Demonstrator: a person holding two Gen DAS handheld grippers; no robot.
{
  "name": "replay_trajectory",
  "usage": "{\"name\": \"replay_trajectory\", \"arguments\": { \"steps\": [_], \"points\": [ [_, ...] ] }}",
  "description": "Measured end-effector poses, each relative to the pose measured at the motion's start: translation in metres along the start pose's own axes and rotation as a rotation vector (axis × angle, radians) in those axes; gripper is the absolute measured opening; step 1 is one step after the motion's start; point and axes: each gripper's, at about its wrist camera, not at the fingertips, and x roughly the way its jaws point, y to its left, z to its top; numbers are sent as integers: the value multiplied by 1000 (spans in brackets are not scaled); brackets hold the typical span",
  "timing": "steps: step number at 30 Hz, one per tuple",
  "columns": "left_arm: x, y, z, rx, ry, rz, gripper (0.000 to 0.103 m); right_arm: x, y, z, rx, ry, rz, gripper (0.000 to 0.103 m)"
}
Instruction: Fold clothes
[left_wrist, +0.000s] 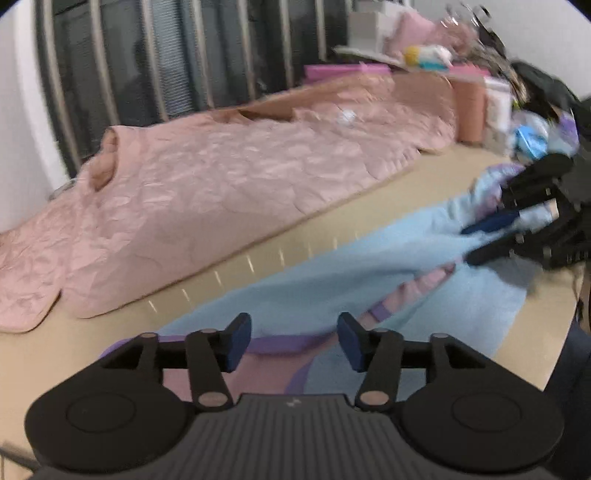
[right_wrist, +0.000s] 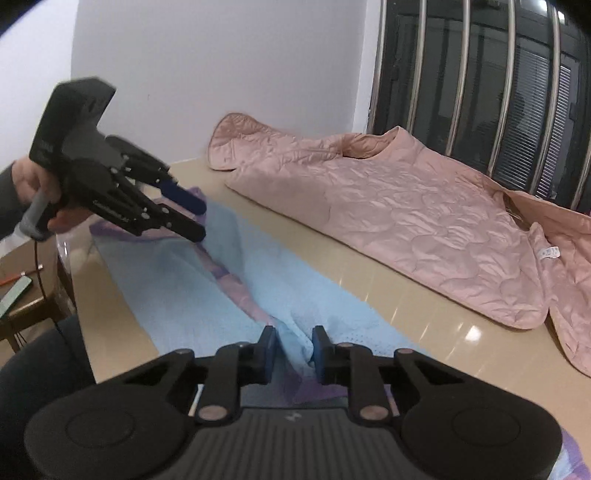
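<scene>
garment light blue, purple-trimmed, bunched lengthwise

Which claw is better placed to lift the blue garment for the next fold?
Probably the right claw: a ridge of the blue garment sits between its narrowly spaced pads. The left claw stands open above the cloth, gripping nothing.

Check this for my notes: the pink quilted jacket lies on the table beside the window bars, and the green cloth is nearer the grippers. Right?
Not quite: the cloth is light blue with purple trim, as the right wrist view shows. The pink quilted jacket does lie on the table beside the window bars.
</scene>
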Motion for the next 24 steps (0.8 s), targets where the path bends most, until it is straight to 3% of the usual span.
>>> {"name": "replay_trajectory", "arguments": {
  "steps": [2, 3, 4, 5, 6, 7, 9, 13, 18, 19, 20, 22, 24],
  "points": [
    [5, 0, 0, 8, 7, -8, 52, -3, -1, -4, 32, -10, 7, 19],
    [6, 0, 0, 5, 11, -21, 44, -2, -4, -5, 48, -13, 12, 19],
    [5, 2, 2, 5, 18, -47, 11, 0, -7, -6, 64, -15, 16, 19],
    [6, 2, 3, 14, 25, -50, 3, 1, -9, -7, 77, -17, 19, 19],
    [4, 2, 3, 19, 20, -20, 2, -1, -10, -7, 85, -20, 21, 18],
    [3, 3, 2, 25, 14, 10, 2, -2, -10, -7, 85, -26, 17, 17],
    [-9, 6, 4, -2, -10, 1, 2, -5, -9, -6, 84, -49, 3, 9],
    [-36, -5, -1, 10, -45, 13, 2, -18, -6, -3, 81, -81, 16, 5],
    [-25, -15, -14, 2, 12, 33, 8, -16, 2, -13, 70, -37, 33, 6],
    [-25, -13, -14, -10, 11, 29, 12, -16, 3, -15, 69, -34, 31, 6],
    [-25, -12, -15, -23, 10, 26, 32, -19, 2, -15, 75, -41, 27, 6],
    [-29, -9, -15, -35, 4, 27, 51, -26, 1, -13, 94, -65, 26, 10],
    [-35, -2, -16, -49, 6, 15, 51, -34, 0, -11, 106, -88, 48, 14]
  ]
}}
